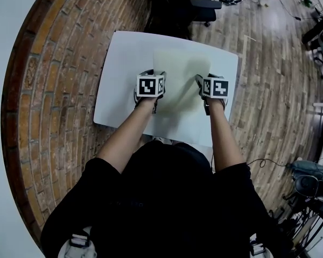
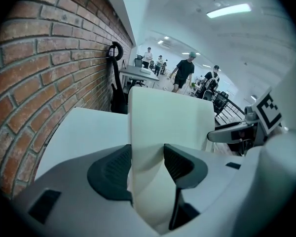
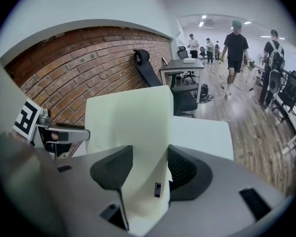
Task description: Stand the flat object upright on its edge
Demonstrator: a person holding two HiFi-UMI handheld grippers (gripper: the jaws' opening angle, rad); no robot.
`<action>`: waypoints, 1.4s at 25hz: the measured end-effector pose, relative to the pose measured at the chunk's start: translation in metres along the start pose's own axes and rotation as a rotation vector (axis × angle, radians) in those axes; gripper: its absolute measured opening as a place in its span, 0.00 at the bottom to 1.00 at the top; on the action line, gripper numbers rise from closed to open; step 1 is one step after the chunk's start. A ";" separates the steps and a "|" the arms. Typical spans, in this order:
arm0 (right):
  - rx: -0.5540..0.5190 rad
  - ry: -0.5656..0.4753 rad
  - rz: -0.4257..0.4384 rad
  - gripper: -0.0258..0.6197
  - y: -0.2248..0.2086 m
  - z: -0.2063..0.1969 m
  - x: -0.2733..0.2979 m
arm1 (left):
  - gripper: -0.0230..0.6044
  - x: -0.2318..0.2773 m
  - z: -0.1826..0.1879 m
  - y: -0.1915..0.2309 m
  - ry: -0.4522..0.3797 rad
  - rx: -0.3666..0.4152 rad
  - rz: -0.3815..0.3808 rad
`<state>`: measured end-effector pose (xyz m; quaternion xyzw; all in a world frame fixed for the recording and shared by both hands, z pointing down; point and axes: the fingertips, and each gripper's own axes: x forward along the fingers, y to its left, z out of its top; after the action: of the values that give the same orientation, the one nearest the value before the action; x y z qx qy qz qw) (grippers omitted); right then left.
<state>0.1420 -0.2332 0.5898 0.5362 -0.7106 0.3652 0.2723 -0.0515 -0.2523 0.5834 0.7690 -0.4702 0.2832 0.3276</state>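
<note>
A pale cream flat board (image 1: 178,74) is over the white table (image 1: 121,74), held by its two side edges. My left gripper (image 1: 157,75) is shut on its left edge and my right gripper (image 1: 200,79) on its right edge. In the left gripper view the board (image 2: 170,117) rises from between the dark pads (image 2: 113,172) of the left gripper (image 2: 147,169), with the right gripper's arm beyond it. In the right gripper view the board (image 3: 130,127) fills the gap of the right gripper (image 3: 150,172), and a small label shows on its edge. Whether its far edge touches the table is hidden.
A black office chair (image 1: 191,7) stands just beyond the table's far edge. A brick wall (image 2: 44,58) runs along the left side, and wooden floor (image 1: 274,90) lies to the right with cables and gear (image 1: 307,179). Several people (image 3: 235,48) walk far off in the room.
</note>
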 end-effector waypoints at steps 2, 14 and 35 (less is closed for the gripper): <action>-0.006 -0.021 -0.005 0.39 0.002 0.006 -0.005 | 0.38 -0.004 0.006 -0.001 -0.016 0.014 -0.004; -0.054 -0.229 -0.008 0.39 0.015 0.035 -0.027 | 0.38 -0.034 0.043 -0.002 -0.207 0.112 0.001; -0.253 -0.642 -0.013 0.38 0.045 0.057 -0.066 | 0.38 -0.071 0.064 0.001 -0.631 0.255 -0.041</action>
<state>0.1171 -0.2345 0.4947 0.5904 -0.7961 0.0850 0.1016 -0.0722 -0.2641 0.4906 0.8628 -0.4937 0.0812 0.0728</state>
